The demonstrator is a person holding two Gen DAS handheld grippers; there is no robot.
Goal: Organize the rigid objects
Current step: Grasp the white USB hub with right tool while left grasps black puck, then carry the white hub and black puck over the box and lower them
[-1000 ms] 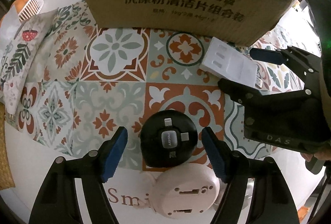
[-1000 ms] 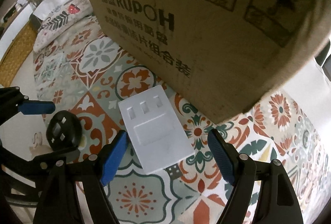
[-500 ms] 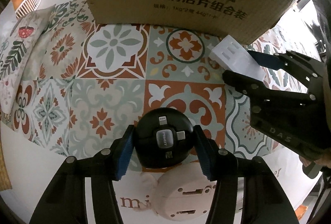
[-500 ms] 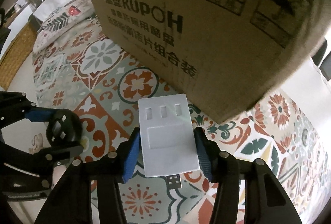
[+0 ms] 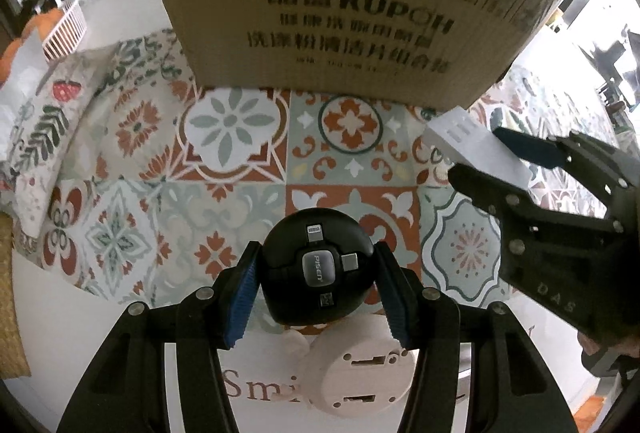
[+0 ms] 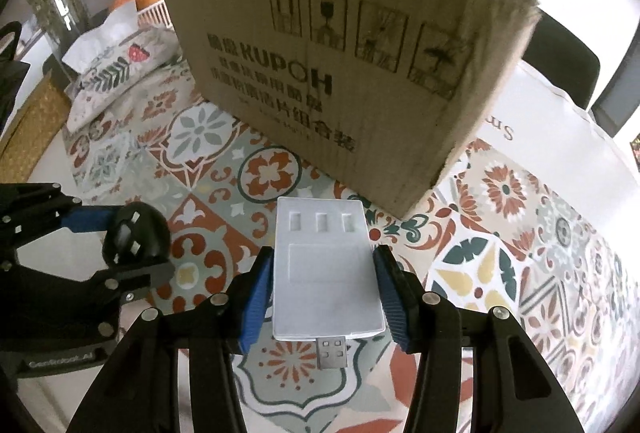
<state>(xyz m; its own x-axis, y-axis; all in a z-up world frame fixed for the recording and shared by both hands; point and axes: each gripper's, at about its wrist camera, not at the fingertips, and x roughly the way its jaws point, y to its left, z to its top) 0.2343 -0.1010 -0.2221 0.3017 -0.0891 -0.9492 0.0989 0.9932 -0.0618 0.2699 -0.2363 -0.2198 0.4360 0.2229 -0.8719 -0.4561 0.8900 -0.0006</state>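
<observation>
Black round PISEN cable adapter (image 5: 318, 269) clamped between the blue pads of the left gripper (image 5: 316, 279), in front of the KUPOH cardboard box (image 5: 344, 13) and apart from its printed wall. White flat USB card reader (image 6: 326, 273), plug end pointing away from the box, pinched by its two long edges in the right gripper (image 6: 323, 293), near the box's front corner. Both items seemingly raised off the patterned tile tablecloth (image 5: 224, 137), though contact underneath not clear from these views. Pale pink round device (image 5: 360, 373) lying loose on the white cloth, on the far side of the adapter from the box, just beneath the left fingers.

Step in hand, by judgement: pickup done with both tongs, carry toward the box about to begin. Box top out of frame in the left view; in the right view the upper rim visible, but the interior hidden.

Next move, likely: lift both pieces above the box rim, carry them over the opening, then spread each pair of fingers to drop. Care needed to clear the cardboard edge and to keep the two grippers from meeting over the opening. Pink device remaining for a later grasp.
</observation>
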